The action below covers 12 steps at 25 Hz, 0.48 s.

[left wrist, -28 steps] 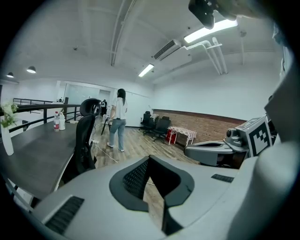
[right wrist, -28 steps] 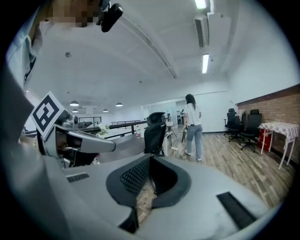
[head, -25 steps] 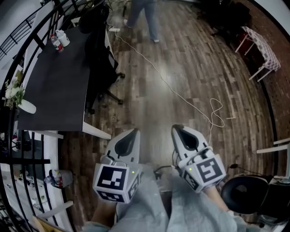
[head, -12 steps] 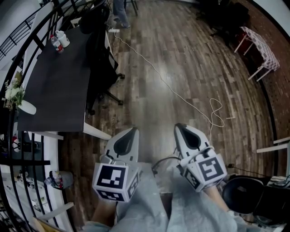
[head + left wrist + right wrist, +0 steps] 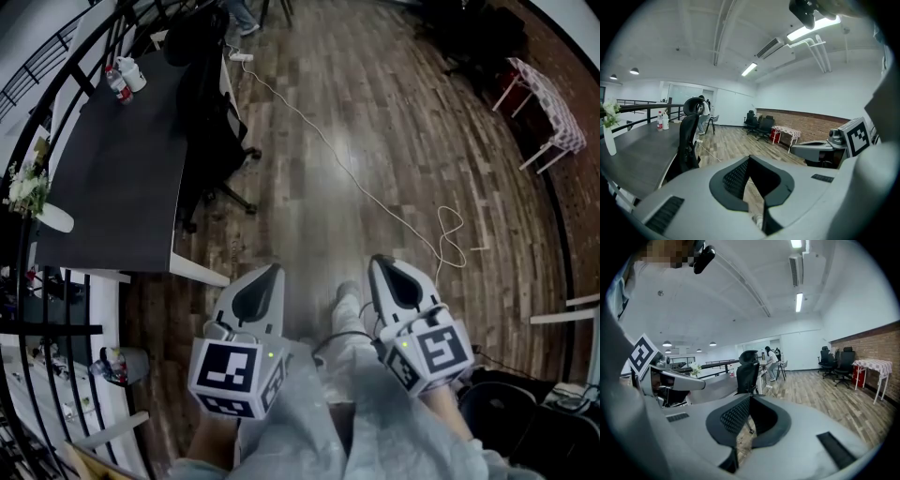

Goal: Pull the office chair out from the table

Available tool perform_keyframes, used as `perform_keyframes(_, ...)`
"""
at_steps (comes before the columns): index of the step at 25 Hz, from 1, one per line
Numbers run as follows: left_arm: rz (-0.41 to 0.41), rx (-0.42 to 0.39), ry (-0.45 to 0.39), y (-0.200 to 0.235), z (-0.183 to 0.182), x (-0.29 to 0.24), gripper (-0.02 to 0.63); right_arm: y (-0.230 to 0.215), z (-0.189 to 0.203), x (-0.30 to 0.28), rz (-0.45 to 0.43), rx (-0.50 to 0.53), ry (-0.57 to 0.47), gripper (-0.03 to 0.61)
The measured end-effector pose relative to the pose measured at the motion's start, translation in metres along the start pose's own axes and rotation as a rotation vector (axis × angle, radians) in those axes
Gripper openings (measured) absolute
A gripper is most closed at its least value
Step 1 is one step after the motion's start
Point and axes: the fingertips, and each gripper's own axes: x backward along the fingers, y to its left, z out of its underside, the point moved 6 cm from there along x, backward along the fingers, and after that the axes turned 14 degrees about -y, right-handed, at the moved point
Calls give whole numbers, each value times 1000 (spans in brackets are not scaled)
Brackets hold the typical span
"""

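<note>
The black office chair point(image 5: 214, 117) stands tucked against the long side of the dark table point(image 5: 112, 178), far ahead and to the left of both grippers. My left gripper point(image 5: 272, 272) and right gripper point(image 5: 379, 263) hover side by side over the wooden floor, both shut and empty, well short of the chair. In the left gripper view the chair point(image 5: 689, 140) is ahead to the left, beyond the shut left gripper point(image 5: 750, 160). The right gripper view has the chair point(image 5: 747, 373) just above the shut right gripper point(image 5: 751, 399).
A white cable point(image 5: 375, 187) snakes across the floor. Bottles point(image 5: 125, 77) and a white vase with flowers point(image 5: 33, 199) sit on the table. A railing point(image 5: 37, 309) runs along the left. A small white table point(image 5: 551, 103) stands far right, another black chair point(image 5: 511, 417) near right.
The person at the far end has walked out past the top edge. My right gripper has drifted slightly down and right in the view, and a foot now shows between the grippers.
</note>
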Motion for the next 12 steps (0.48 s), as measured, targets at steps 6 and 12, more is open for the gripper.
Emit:
perform_keyframes(6, -21, -1, 1, -4, -5, -36, 9, -34, 1, -25, -23, -14, 4, 3)
perform_keyframes(12, -40, 22, -8, -12, -16, -94, 9, -89, -10, -58, -47, -12, 0, 3)
